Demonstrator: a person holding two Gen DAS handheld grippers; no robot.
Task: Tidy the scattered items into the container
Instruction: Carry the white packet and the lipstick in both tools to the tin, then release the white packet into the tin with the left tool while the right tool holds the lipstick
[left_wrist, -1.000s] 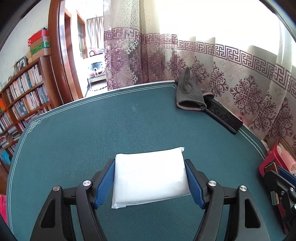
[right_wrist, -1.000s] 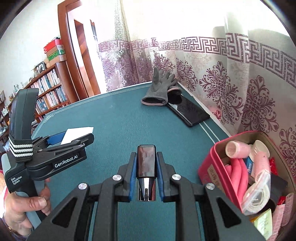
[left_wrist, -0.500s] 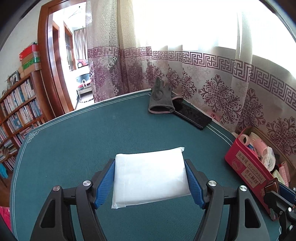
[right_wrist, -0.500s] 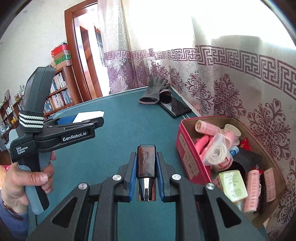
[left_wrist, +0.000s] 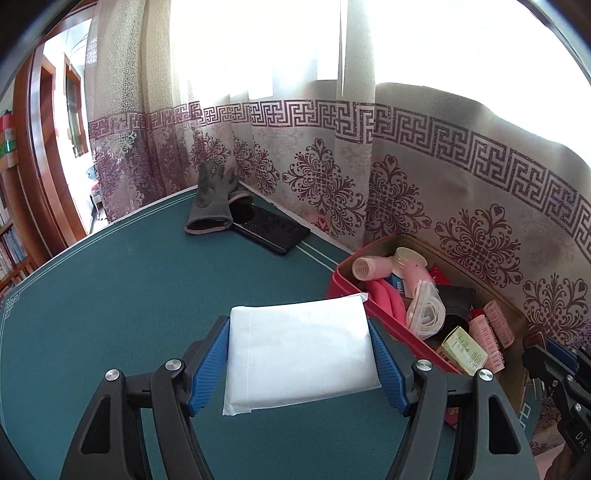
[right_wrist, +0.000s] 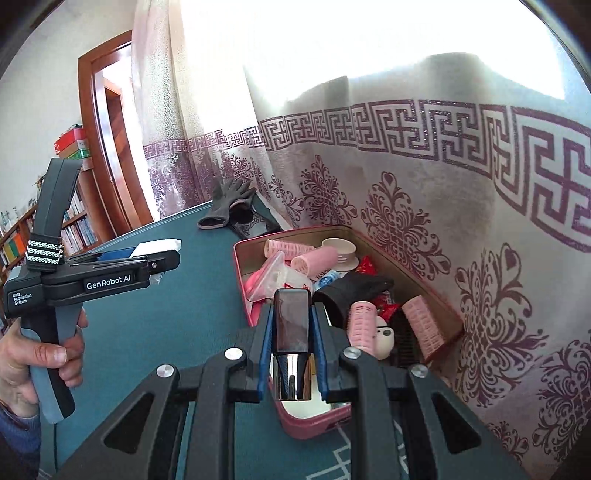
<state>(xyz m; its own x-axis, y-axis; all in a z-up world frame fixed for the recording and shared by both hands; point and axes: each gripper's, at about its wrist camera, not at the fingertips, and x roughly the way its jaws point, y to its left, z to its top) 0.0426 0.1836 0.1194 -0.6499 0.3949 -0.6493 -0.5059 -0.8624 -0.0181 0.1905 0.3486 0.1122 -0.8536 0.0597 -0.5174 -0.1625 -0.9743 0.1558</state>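
Between the blue ribbed pads of the left gripper (left_wrist: 299, 365), a flat white packet (left_wrist: 299, 354) is sitting clamped at both short sides, its smooth, slightly puffy wrapper sealed along the edges; it is hanging above the green felt table (left_wrist: 129, 295), its far corner overlapping the near wall of the red box (left_wrist: 391, 328). The right gripper (right_wrist: 291, 343) is pinching a narrow dark block with a shiny chrome base (right_wrist: 291, 332), jaws closed tight on it, over the near end of that box. Inside the rectangular box, things are lying jumbled: pink bristly hair rollers (right_wrist: 364, 325), a pale cup-like lid (right_wrist: 340, 251), a clear plastic bag (right_wrist: 273, 280), a black folded item (right_wrist: 351, 290), red wrappers and a small green carton (left_wrist: 463, 349). Farther back on the table, a grey knit glove (left_wrist: 210, 203) is resting partly on a flat black patterned case (left_wrist: 273, 229), just beside the lace curtain (left_wrist: 406, 166). A person's hand (right_wrist: 40, 362) is gripping the left tool's handle.
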